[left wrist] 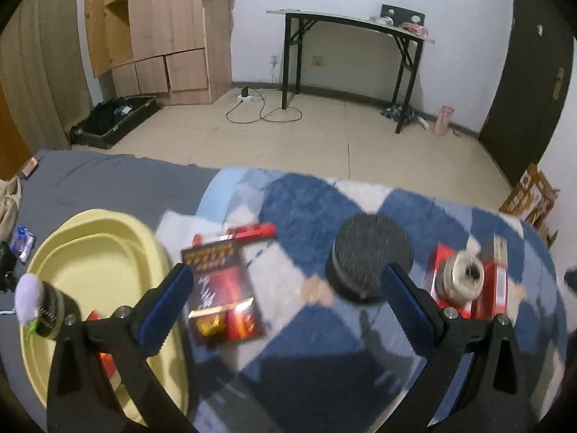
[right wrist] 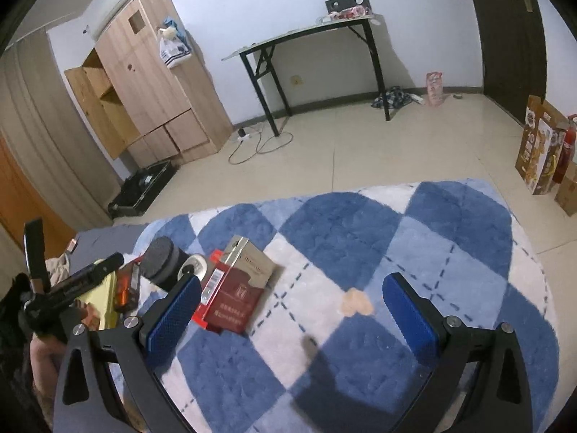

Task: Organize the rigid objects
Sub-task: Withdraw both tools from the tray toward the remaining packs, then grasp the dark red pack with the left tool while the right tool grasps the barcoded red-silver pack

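We hold both grippers, left gripper (left wrist: 285, 306) and right gripper (right wrist: 290, 310), with jaws wide and empty above the blanket (right wrist: 450, 252), the dark red box (left wrist: 225, 296) lying between our left jaws, presumably bound for the yellow basin (left wrist: 93, 252) just outside them.

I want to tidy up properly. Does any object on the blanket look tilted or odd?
Yes. The red cigarette boxes lie in an uneven pile, the top tan box tilted on its edge. A tan stain marks the blanket.
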`<state>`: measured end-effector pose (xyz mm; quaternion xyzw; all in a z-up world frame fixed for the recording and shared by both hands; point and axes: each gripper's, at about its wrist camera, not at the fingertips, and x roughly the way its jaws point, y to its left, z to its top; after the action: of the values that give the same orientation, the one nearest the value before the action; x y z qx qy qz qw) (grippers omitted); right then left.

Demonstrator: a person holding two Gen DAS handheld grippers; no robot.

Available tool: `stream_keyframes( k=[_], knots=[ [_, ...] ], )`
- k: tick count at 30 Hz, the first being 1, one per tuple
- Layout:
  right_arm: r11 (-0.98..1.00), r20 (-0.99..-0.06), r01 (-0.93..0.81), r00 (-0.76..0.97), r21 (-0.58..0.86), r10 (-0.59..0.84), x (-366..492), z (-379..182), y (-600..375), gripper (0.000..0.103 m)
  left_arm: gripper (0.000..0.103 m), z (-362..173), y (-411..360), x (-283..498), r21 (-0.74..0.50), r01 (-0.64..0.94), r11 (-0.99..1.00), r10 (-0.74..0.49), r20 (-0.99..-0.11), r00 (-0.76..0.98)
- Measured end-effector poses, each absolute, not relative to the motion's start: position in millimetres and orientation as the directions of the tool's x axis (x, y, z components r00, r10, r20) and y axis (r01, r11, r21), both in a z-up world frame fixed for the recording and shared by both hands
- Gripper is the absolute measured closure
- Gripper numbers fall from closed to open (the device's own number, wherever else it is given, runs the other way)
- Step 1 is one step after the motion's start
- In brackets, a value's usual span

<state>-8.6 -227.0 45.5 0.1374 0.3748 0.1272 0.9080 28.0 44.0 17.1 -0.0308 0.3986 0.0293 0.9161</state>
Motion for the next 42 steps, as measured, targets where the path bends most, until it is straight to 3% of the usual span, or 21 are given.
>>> stream_keyframes(
  k=[7,12,16,24,28,32,36,42],
  knots=[
    [0.944,-0.657,-0.21,0.678,0.255,0.329,-4.5,57.7,-205.7,0.0,0.0,12.0,61.9,26.2,-0.074,-0.122,0.99,0.028,-0.735,0.677],
    [0.958,-0.676,-0.213,0.679,0.192,0.286,-4.8,62.7,-201.2,0.0,0.0,7.6,55.0,31.4,-0.016,-0.097,0.995,0.053,-0.743,0.667],
    [0.973,-0.702,-0.221,0.684,0.059,0.198,-18.3,71.9,-209.1,0.0,0.0,14.1,58.6,29.4,-0.04,-0.094,0.995,0.035,-0.731,0.681],
    [0.999,-0.665,-0.042,0.745,0.012,0.039,-59.3,104.1,-270.3,0.0,0.0,19.2,70.2,27.8,-0.048,-0.122,0.991,0.05,-0.719,0.693],
    [0.999,-0.712,-0.019,0.701,-0.044,-0.018,-55.1,92.7,-266.8,0.0,0.0,17.5,78.0,29.4,-0.057,-0.143,0.988,0.057,-0.726,0.685],
    [0.989,-0.74,-0.147,0.665,-0.005,0.095,-33.4,73.8,-239.2,0.0,0.0,16.0,81.3,30.2,-0.058,-0.151,0.987,0.062,-0.726,0.685],
    [0.94,-0.724,-0.338,0.635,0.054,0.27,-18.5,55.2,-202.5,0.0,0.0,12.6,79.2,31.3,-0.036,-0.138,0.99,0.067,-0.735,0.675],
    [0.882,-0.68,-0.463,0.618,0.091,0.394,-10.9,42.8,-177.1,0.0,0.0,7.2,78.2,33.8,-0.026,-0.116,0.993,0.057,-0.752,0.657]
  ],
)
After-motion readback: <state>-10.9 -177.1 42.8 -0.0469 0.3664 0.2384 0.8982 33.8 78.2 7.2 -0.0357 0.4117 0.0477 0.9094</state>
